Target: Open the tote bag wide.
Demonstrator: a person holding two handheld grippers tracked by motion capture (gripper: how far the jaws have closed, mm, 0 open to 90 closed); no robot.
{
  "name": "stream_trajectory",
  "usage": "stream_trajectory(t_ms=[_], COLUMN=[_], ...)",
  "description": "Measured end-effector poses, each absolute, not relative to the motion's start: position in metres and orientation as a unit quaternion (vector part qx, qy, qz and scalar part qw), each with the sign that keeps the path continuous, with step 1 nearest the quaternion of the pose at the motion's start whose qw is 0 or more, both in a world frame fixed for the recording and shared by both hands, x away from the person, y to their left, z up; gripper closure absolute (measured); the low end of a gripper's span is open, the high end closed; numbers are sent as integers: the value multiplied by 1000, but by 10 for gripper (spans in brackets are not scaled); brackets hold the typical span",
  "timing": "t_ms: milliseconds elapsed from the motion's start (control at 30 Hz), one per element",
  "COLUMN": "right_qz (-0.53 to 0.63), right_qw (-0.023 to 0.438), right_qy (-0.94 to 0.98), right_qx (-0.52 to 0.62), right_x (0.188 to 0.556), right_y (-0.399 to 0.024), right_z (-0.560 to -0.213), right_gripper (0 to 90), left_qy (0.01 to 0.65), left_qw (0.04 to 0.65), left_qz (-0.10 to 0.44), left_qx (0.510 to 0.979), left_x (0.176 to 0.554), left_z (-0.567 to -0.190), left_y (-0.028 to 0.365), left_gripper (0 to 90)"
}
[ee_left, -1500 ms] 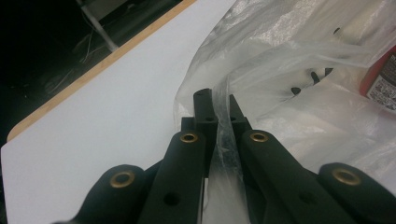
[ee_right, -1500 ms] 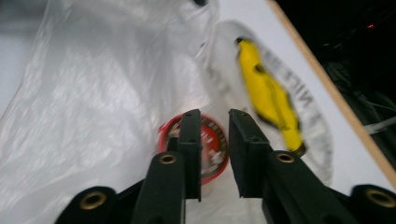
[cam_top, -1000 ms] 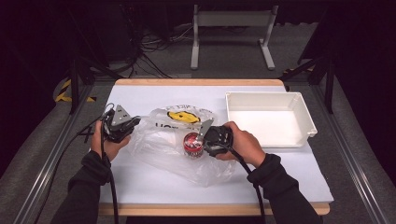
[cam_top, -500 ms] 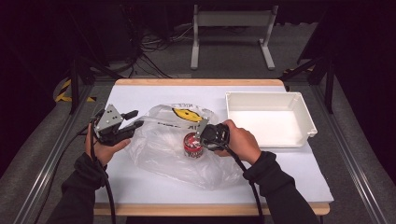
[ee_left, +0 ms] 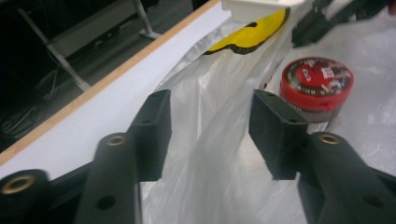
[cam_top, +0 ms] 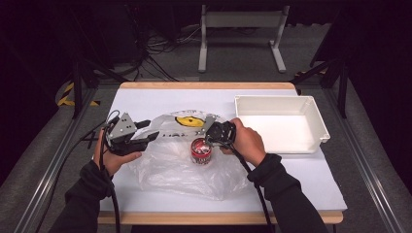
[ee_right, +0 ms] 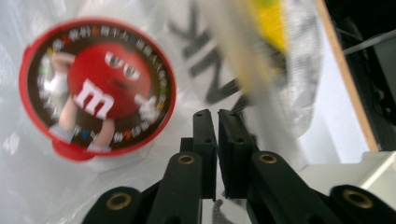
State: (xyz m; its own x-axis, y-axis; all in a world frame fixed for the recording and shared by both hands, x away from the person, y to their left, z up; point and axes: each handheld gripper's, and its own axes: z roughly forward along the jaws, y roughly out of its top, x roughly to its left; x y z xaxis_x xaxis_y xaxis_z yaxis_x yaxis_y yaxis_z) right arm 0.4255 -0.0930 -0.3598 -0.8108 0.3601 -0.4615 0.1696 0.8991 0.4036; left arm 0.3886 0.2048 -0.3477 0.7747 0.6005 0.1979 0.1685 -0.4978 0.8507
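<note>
Two grippers work a clear plastic bag [cam_top: 194, 167] spread on the white table [cam_top: 301, 170]: the right gripper [cam_top: 210, 131] has just pinched its jaws together on the bag's upper film beside a red candy tub [cam_top: 201, 150] that sits on the plastic at mid-table, while the left gripper [cam_top: 150, 130] has just been opening, its jaws half apart with loose film between them but not pressed. Done well, the left would probably take the opposite edge and draw the mouth wide, gently, sparing the film and leaving the tub upright.
</note>
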Motion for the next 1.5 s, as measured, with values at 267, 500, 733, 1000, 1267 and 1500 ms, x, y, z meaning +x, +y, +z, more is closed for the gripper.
stream_trajectory(t_ms=[267, 500, 733, 1000, 1267, 1500], right_qz=[174, 162, 129, 80, 22, 16], right_qw=[276, 264, 198, 164, 204, 222], right_qy=[935, 941, 965, 978, 971, 966], right_qx=[139, 134, 113, 105, 124, 134], right_x=[428, 429, 422, 425, 431, 436], right_y=[-85, -88, -97, -92, -89, -90], right_z=[-360, -362, -365, -383, -391, -396], right_gripper=[894, 878, 676, 505, 356, 324], left_qy=[177, 87, 136, 177, 221, 256], left_qw=[462, 374, 273, 232, 160, 162], left_qz=[230, 156, 168, 168, 223, 246], left_qx=[838, 910, 937, 942, 936, 921], left_x=[372, 355, 380, 406, 423, 432], left_z=[-334, -356, -392, -406, -417, -420], left_y=[200, 160, 148, 164, 182, 194], left_gripper=[692, 808, 752, 715, 650, 625])
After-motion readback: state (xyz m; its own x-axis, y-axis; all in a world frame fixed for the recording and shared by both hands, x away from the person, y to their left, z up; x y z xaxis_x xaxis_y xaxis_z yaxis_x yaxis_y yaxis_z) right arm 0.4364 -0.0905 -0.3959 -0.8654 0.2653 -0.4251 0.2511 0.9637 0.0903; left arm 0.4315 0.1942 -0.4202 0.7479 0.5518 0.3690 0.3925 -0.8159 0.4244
